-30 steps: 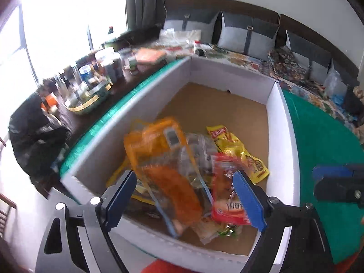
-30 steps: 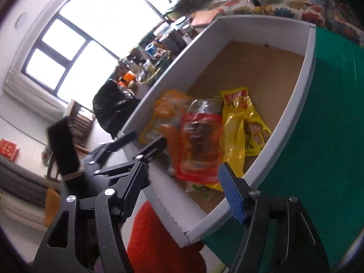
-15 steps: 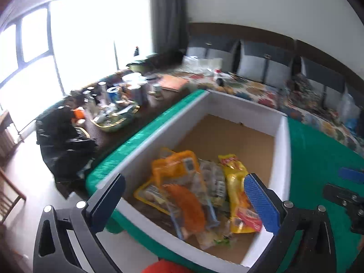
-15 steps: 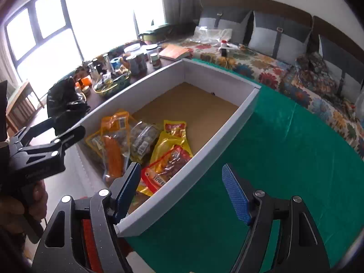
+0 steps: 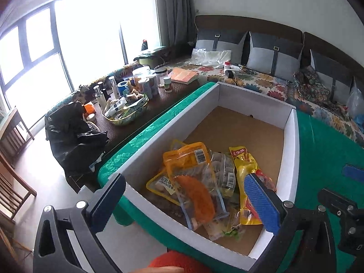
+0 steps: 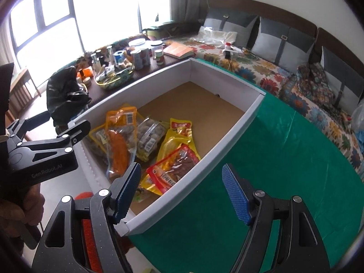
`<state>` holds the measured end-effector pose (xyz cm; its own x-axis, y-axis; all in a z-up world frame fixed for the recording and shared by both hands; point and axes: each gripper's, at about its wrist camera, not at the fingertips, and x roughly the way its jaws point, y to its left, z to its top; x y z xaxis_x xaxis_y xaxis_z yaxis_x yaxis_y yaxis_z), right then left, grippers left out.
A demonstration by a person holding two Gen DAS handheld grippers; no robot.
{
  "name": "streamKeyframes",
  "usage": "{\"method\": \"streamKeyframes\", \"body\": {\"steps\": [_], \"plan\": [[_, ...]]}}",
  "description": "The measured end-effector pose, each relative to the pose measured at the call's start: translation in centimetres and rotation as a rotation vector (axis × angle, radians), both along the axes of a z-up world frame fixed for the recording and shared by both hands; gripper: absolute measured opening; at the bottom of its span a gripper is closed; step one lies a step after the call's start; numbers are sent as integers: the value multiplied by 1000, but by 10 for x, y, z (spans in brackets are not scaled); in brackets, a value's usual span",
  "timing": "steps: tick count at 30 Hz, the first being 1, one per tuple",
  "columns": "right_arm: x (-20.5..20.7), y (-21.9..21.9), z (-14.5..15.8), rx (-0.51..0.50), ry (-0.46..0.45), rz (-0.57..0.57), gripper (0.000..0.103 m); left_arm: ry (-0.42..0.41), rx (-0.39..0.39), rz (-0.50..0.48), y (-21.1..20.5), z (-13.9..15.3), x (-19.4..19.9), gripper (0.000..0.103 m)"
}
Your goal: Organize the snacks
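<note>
Both grippers (image 5: 184, 202) (image 6: 179, 191) gape empty over the box (image 5: 289, 159) holding snack packets (image 5: 193, 177).

"GenRobot.AI" on left claw (image 6: 49, 128) body; "PEANUT" on yellow snack bag (image 5: 160, 185) label.

White box (image 5: 289, 136) with brown floor, green tablecloth (image 6: 273, 159), orange (image 5: 193, 182), yellow (image 5: 244, 166) and red snack packets (image 6: 175, 166).

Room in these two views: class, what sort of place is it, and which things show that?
Probably a home living room: a long sofa with grey cushions, a big window with curtains, and a side table crowded with jars. Snack packs lie in a box.
</note>
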<state>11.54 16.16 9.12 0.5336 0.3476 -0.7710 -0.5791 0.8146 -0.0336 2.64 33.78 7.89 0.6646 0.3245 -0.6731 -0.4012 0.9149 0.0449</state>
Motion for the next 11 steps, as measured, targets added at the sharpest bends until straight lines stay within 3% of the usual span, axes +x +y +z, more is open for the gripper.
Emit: {"method": "streamKeyframes", "body": {"steps": [11], "plan": [[4,11,-11,-16,27,7,77,12,-5,-5,0,-7,-2,103]]}}
